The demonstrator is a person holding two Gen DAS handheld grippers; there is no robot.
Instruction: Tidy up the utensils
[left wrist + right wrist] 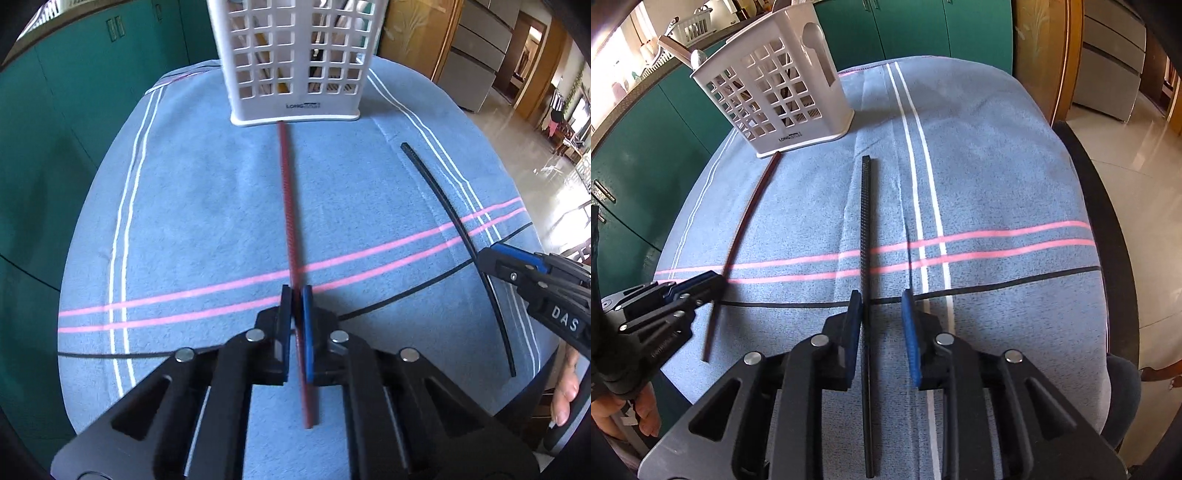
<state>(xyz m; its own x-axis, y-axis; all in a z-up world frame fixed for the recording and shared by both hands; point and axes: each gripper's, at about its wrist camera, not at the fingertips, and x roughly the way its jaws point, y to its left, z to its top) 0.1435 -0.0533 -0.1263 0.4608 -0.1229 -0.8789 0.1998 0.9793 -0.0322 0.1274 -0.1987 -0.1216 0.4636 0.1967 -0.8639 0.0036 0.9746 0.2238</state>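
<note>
Two long chopsticks lie on the blue striped cloth (184, 206): the left gripper (296, 295) clamps the red chopstick (290, 206), while the right gripper (881, 301) straddles the black chopstick (865, 221) unclosed; next, likely lifting the red one into the white slotted plastic holder (295, 55)

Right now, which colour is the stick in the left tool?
Dark red stick; left wrist view.

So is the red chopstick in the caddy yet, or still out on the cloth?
Out. The red chopstick lies flat on the blue cloth, its far tip at the white caddy base, with the left gripper fingers closed on it.
</note>
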